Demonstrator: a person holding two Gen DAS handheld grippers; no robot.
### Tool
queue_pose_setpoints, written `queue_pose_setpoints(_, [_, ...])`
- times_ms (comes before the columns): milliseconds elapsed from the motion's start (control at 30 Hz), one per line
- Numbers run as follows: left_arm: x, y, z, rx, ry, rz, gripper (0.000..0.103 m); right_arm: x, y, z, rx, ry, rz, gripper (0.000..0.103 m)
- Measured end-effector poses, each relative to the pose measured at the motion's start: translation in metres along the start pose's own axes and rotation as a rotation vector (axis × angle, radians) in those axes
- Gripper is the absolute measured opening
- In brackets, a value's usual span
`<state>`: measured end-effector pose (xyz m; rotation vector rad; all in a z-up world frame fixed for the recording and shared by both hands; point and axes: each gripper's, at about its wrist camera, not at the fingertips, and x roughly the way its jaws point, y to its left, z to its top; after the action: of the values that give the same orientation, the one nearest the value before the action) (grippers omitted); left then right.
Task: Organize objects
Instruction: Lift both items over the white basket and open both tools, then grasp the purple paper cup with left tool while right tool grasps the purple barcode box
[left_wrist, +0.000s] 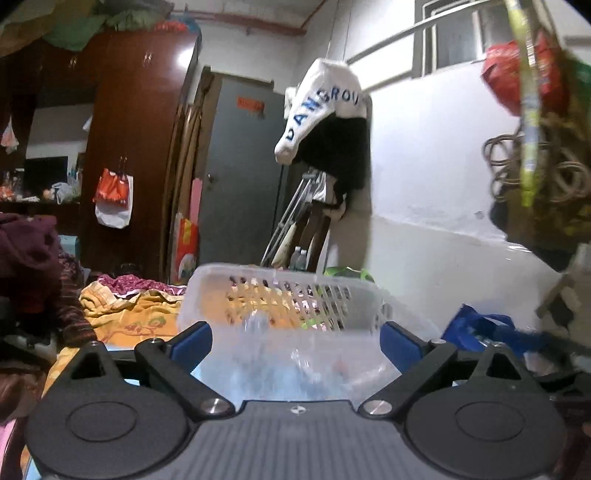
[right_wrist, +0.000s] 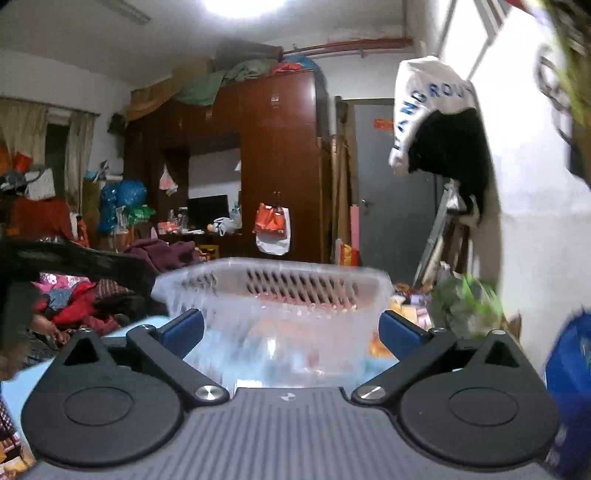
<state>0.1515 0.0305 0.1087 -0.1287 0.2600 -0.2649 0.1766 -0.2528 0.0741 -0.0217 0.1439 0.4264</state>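
Note:
A translucent white plastic basket (left_wrist: 291, 295) with slotted walls stands just in front of my left gripper (left_wrist: 295, 338), whose blue-padded fingers (left_wrist: 192, 341) are spread wide and hold nothing. Blurred items lie inside the basket; I cannot tell what they are. The same basket (right_wrist: 280, 291) stands in front of my right gripper (right_wrist: 291, 328), which is also open wide and empty. Both views are motion-blurred near the basket.
A heap of orange and patterned cloth (left_wrist: 125, 310) lies left of the basket. A blue bag (left_wrist: 480, 328) sits at the right; it also shows in the right wrist view (right_wrist: 569, 387). A dark wardrobe (right_wrist: 280, 166), a grey door (left_wrist: 243, 173) and hanging clothes (left_wrist: 328, 122) stand behind.

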Motion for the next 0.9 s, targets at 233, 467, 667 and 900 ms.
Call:
queue_pose_setpoints(233, [-0.079,-0.013,-0.091,0.024,-0.038,0.037,0.099,-0.015,0.010,-0.041,-0.002,0.034,0.007,0.103])
queue_pose_setpoints(467, [-0.066,-0.040,-0.117,0.106,0.027,0.025,0.090,0.011,-0.003,-0.040,0.078,0.101,0.000,0.100])
queue_pose_setpoints(667, [-0.033,-0.036,-0.126,0.103,0.082,0.093,0.086,0.009,0.002,-0.048,0.058,0.127,0.044,0.076])
queue_pose_setpoints(900, [-0.020,-0.029,-0.130,0.098,0.096,0.131,0.081,0.006,0.008,-0.050,0.033,0.116,0.037,0.075])
